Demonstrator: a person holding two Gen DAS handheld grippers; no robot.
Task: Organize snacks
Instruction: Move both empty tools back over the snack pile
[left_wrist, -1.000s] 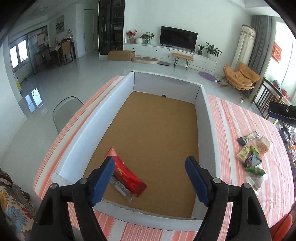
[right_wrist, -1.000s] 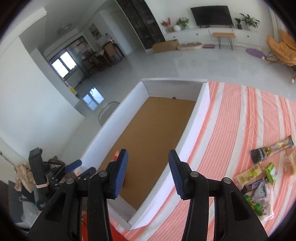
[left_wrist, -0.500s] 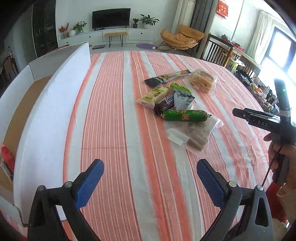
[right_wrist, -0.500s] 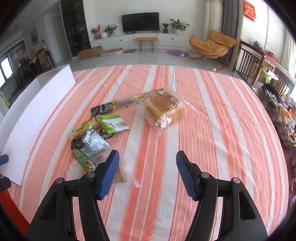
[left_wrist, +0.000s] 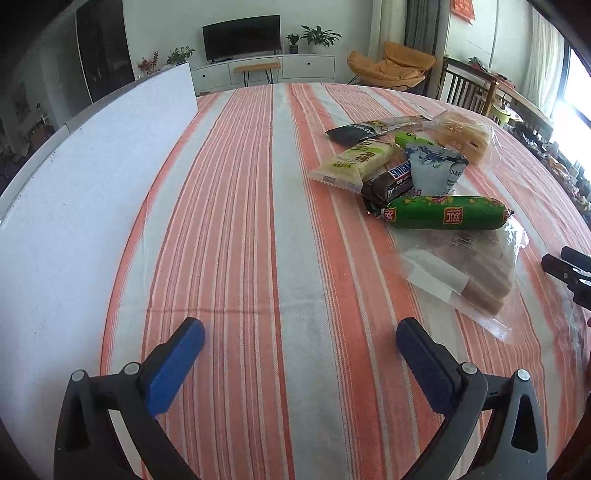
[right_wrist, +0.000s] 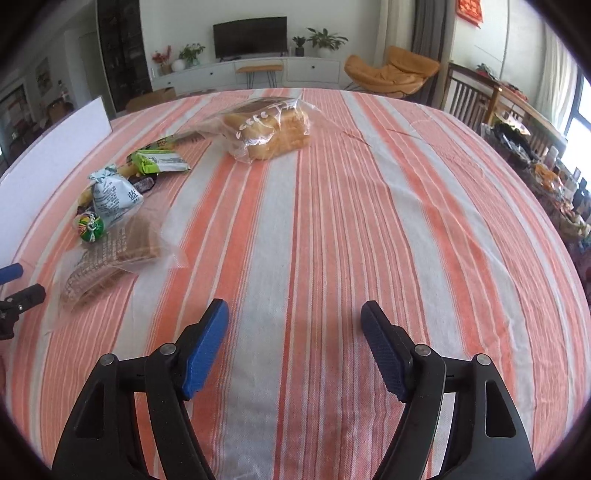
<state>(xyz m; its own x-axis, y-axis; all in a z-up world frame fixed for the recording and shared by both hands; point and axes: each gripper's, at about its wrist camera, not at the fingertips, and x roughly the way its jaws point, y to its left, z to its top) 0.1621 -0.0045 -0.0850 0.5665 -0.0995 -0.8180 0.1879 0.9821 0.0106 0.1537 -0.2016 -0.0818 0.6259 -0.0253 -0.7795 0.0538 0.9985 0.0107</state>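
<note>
A pile of snacks lies on the striped tablecloth (left_wrist: 258, 240): a green sausage (left_wrist: 447, 217), a Snickers bar (left_wrist: 391, 181), a pale blue pouch (left_wrist: 434, 168), a yellow-green pack (left_wrist: 351, 162), a black bar (left_wrist: 354, 132), a clear bag of brown wafers (left_wrist: 476, 269) and bagged bread (right_wrist: 269, 129). The white box wall (left_wrist: 74, 206) stands at the left. My left gripper (left_wrist: 299, 350) is open and empty, short of the pile. My right gripper (right_wrist: 295, 332) is open and empty over bare cloth, right of the wafers (right_wrist: 110, 254).
The right gripper's body (left_wrist: 569, 273) shows at the left wrist view's right edge. The left gripper's tip (right_wrist: 14, 291) shows at the right wrist view's left edge. Cluttered furniture (right_wrist: 546, 166) stands beyond the table's right edge.
Both grippers swung away from the box toward the snack pile and came lower and closer to the cloth. Both stayed open and empty.
</note>
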